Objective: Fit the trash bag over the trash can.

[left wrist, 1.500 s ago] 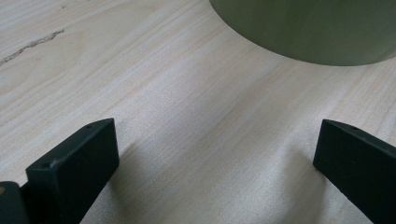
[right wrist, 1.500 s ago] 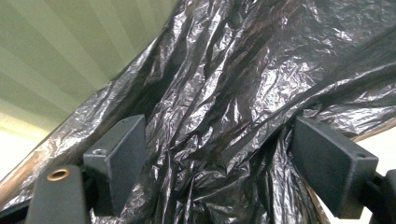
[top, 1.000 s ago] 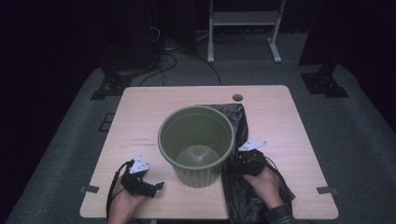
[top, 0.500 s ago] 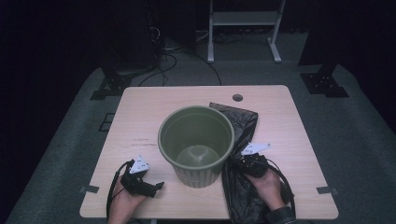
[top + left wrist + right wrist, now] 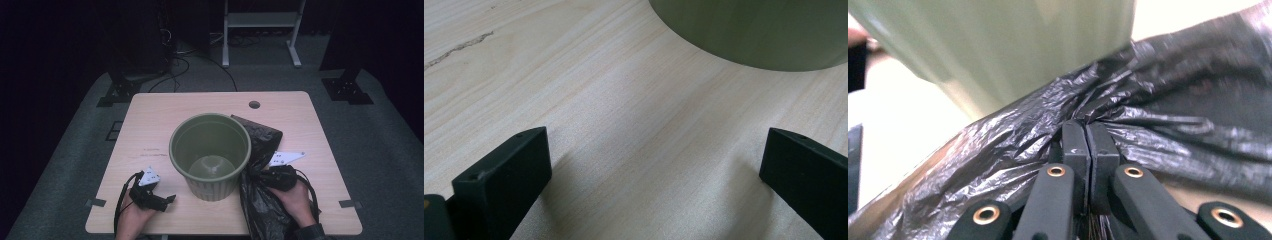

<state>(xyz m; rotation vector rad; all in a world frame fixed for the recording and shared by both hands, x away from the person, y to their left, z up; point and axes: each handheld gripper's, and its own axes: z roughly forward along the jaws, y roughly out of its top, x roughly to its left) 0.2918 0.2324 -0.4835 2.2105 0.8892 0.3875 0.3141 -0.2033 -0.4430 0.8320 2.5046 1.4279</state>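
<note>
No words, labels, brands or numbers can be read anywhere. A faint dark mark on the wooden surface (image 5: 150, 152), left of the green bin (image 5: 210, 155), is too small and blurred to make out.

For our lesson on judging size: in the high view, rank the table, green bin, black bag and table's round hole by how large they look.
1. table
2. green bin
3. black bag, partly hidden behind the bin, so unsure against it
4. round hole
</note>
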